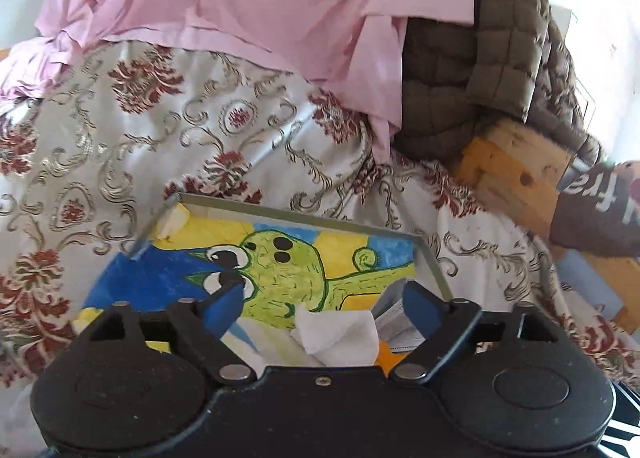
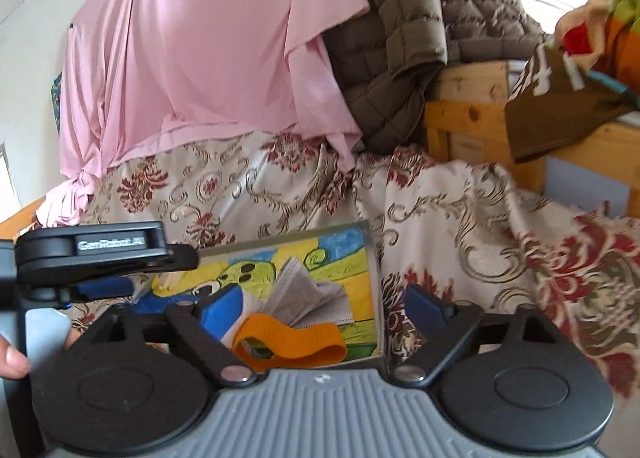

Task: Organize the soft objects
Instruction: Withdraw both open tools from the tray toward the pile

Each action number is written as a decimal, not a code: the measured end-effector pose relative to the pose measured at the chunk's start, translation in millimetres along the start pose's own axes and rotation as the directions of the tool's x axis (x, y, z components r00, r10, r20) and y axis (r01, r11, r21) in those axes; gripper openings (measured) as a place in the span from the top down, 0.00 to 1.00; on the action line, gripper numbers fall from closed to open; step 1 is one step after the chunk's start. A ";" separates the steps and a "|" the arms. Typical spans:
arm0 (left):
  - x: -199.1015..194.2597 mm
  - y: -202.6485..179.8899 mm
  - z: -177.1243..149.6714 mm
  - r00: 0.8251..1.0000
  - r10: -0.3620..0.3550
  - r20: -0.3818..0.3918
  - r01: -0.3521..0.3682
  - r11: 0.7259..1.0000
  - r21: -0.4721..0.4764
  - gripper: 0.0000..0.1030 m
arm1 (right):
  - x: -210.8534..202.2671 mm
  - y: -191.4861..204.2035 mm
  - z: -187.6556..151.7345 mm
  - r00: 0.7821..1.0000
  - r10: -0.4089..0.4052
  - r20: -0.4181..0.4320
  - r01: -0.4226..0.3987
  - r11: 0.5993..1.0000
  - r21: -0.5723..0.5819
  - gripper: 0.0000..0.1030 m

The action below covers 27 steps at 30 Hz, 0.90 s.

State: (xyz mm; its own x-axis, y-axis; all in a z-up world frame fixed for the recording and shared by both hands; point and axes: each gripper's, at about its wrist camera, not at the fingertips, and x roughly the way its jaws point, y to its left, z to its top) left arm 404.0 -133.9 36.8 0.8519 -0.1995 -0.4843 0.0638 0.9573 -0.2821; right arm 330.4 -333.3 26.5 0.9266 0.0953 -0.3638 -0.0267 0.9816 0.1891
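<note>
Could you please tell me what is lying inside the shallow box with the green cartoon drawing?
Inside the box lie grey face masks, an orange band and a white tissue. Anything beneath them is covered.

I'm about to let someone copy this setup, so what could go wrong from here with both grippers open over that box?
The white tissue sits loose right under the left hand-held gripper; closing could crumple it. The face masks are fanned open beside the orange strap, so the right hand-held gripper may catch only one layer. The box rests on rumpled floral cloth and might tip.
</note>
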 end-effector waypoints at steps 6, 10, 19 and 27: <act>-54.9 8.0 -8.6 0.998 -0.019 0.054 0.019 1.000 0.001 0.02 | -39.5 8.3 3.3 0.998 -0.016 0.057 0.016 1.000 0.003 0.01; -89.7 13.6 -19.4 0.996 -0.029 0.085 0.027 0.999 0.034 0.01 | -67.4 20.3 3.2 0.995 -0.021 0.101 0.022 1.000 -0.014 0.00; -160.4 31.9 -51.8 0.991 -0.041 0.125 0.034 0.998 0.058 0.01 | -128.9 40.1 -17.1 0.988 -0.022 0.151 0.026 0.999 -0.027 0.00; -202.8 45.2 -79.8 0.991 -0.045 0.129 0.040 0.998 0.042 0.01 | -171.5 45.9 -42.8 0.985 -0.039 0.168 0.041 0.999 -0.009 0.00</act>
State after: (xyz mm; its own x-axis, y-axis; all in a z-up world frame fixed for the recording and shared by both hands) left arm 192.7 -66.9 56.1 0.9081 -0.2139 -0.3599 0.1198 0.9565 -0.2661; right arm 154.2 -297.5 58.6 0.9768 0.0277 -0.2123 0.0080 0.9862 0.1656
